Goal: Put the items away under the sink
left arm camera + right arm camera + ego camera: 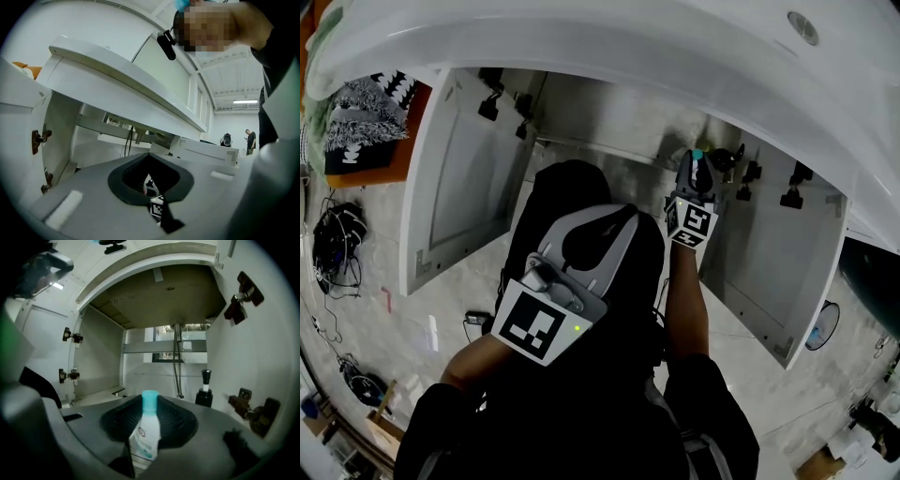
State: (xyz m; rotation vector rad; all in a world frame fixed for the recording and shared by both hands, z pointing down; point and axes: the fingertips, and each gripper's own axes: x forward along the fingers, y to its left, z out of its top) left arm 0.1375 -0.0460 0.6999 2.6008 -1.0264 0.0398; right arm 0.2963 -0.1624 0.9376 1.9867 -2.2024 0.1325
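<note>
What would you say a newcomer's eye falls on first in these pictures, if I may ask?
A white bottle with a teal cap stands upright, clamped in the right hand-held gripper, at the mouth of the open cabinet under the white sink. Inside, a black pump bottle stands at the right by the side wall, near the hanging hoses.

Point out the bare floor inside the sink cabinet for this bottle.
Bare: the cabinet floor at left, between the left wall and the hoses. Crowded: right rear, where the black pump bottle stands beside the hoses.
</note>
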